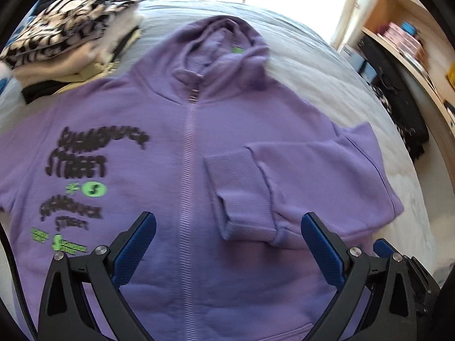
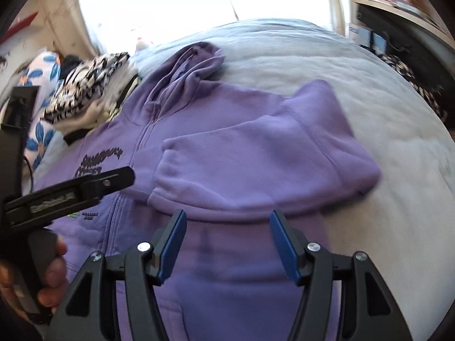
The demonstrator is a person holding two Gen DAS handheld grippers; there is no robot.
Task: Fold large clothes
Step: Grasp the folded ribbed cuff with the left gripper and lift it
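Observation:
A purple zip hoodie [image 1: 159, 153] with black and green lettering lies front-up on the bed, hood [image 1: 224, 45] at the far end. Its right-hand sleeve [image 1: 307, 176] is folded across the chest, with the ribbed cuff [image 1: 239, 196] near the zipper. My left gripper [image 1: 227, 221] hovers open over the lower front, nothing between its blue pads. My right gripper [image 2: 227, 221] is open above the hoodie [image 2: 227, 255] just below the folded sleeve [image 2: 256, 156], holding nothing. The left gripper [image 2: 85, 187] and the hand holding it also show at the left of the right wrist view.
A stack of folded clothes [image 1: 71, 37] topped by a black-and-white patterned piece sits at the far left of the pale bed cover [image 1: 327, 71]. A wooden shelf [image 1: 406, 37] with boxes and dark bags stands to the right. A blue-flowered fabric [image 2: 42, 108] lies beyond the stack.

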